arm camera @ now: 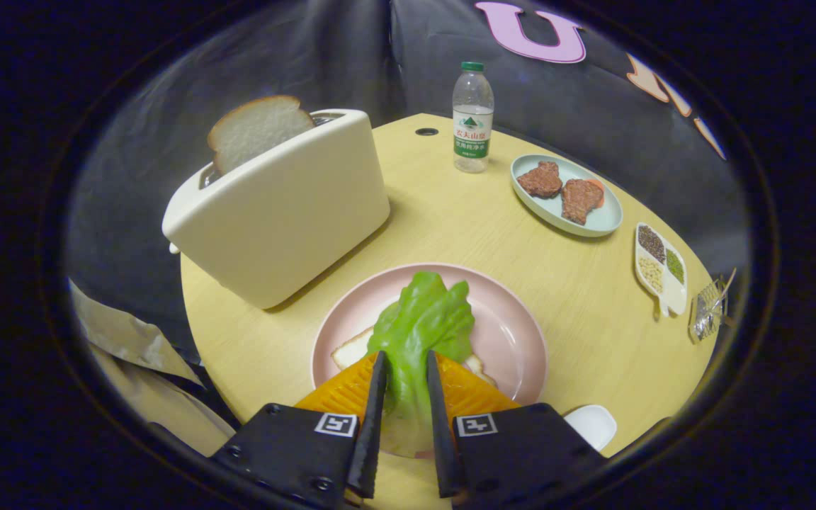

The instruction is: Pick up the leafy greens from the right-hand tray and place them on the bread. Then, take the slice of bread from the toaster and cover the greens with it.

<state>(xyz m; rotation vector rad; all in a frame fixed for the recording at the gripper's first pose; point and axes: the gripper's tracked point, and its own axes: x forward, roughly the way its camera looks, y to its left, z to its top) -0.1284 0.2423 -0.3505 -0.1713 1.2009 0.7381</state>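
Below, each element of the scene is keyed by its place in the frame.

Gripper [405, 363]: bottom centre; its two fingers run forward, narrowly spaced, with the stem end of the leafy greens between them. Both fingers lie against the sides of the stem, so the leaf is pinched.

Leafy greens [423, 322]: centre of the frame, a single bright green leaf. Its ruffled top reaches beyond the fingertips over the middle of the pink plate; its pale stem runs back between the fingers.

Bread [353, 348]: lower centre, a white slice lying flat on the pink plate, under the leaf. One corner shows left of the fingers and a small edge shows right of them.

Pink plate [514, 333]: centre, round, resting on the table just ahead of the gripper.

Toaster [280, 212]: upper left, cream-coloured, standing near the table's edge and close behind the pink plate.

Slice of bread [258, 129]: upper left, upright in the toaster's slot, with its rounded top well clear of the body.

Water bottle [472, 117]: upper centre, clear with a green cap, upright at the far side of the table.

Blue tray [603, 219]: upper right, oval, carrying two brown meat patties [560, 190] side by side.

Divided dish [670, 287]: right, white, with separate portions of dark, green and pale grains.

Table [450, 219]: light wood, round-edged, bearing all of the above.
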